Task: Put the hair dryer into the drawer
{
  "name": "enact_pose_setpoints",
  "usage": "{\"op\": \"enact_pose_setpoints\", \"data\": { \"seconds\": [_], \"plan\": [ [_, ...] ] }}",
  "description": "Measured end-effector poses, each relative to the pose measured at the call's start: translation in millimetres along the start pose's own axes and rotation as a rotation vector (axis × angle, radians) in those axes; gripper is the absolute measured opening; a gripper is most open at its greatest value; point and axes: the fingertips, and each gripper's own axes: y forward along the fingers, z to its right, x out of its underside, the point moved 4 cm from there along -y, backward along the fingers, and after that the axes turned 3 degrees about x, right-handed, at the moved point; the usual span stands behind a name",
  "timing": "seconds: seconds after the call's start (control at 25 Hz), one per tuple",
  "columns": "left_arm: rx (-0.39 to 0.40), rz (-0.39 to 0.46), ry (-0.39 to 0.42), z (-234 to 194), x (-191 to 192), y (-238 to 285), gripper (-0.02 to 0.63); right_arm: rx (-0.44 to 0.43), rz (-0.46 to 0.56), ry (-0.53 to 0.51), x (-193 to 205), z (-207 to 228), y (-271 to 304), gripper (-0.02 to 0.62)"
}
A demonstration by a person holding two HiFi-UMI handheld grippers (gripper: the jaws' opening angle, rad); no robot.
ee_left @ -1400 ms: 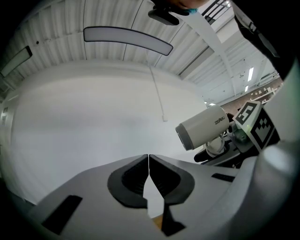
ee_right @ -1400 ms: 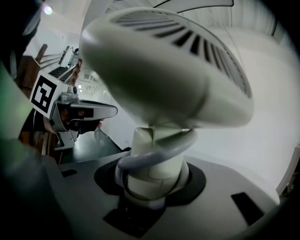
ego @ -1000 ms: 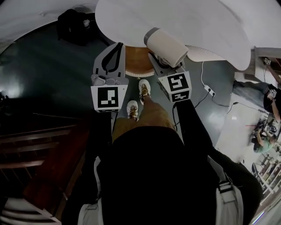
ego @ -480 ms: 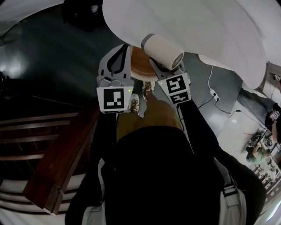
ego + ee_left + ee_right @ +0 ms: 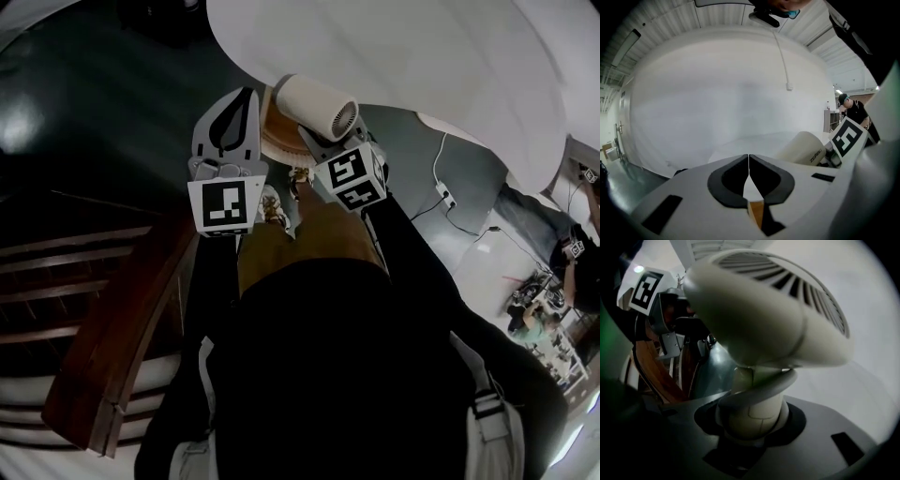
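The cream hair dryer (image 5: 314, 101) is held up by its handle in my right gripper (image 5: 317, 141), in front of the person's legs. In the right gripper view its barrel (image 5: 778, 319) fills the upper picture, and the handle (image 5: 752, 411) sits between the jaws of the right gripper (image 5: 752, 420), which is shut on it with a cord looped round. My left gripper (image 5: 237, 98) is beside it on the left, shut with nothing in it. In the left gripper view the tips of the left gripper (image 5: 748, 158) touch, and the dryer (image 5: 801, 147) shows at the right. No drawer is plainly in view.
A large white round table (image 5: 422, 56) lies ahead. A brown wooden seat (image 5: 281, 141) stands under its near edge. Dark wooden furniture (image 5: 112, 319) runs along the left. A power strip with a cable (image 5: 448, 197) lies on the floor at the right, with people (image 5: 562, 253) beyond it.
Both grippers have shifted left in the head view, with the dryer still held and its barrel turned more to the left. More of the dark wooden furniture shows at the left.
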Motion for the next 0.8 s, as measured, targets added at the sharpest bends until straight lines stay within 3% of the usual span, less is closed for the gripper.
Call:
{"op": "enact_pose_setpoints", "data": {
  "seconds": [0.8],
  "plan": [
    [0.012, -0.031, -0.050, 1.6, 7.2, 5.4, 0.018, -0.193, -0.340, -0.165, 57.1, -15.3, 45.0, 0.202]
  ]
}}
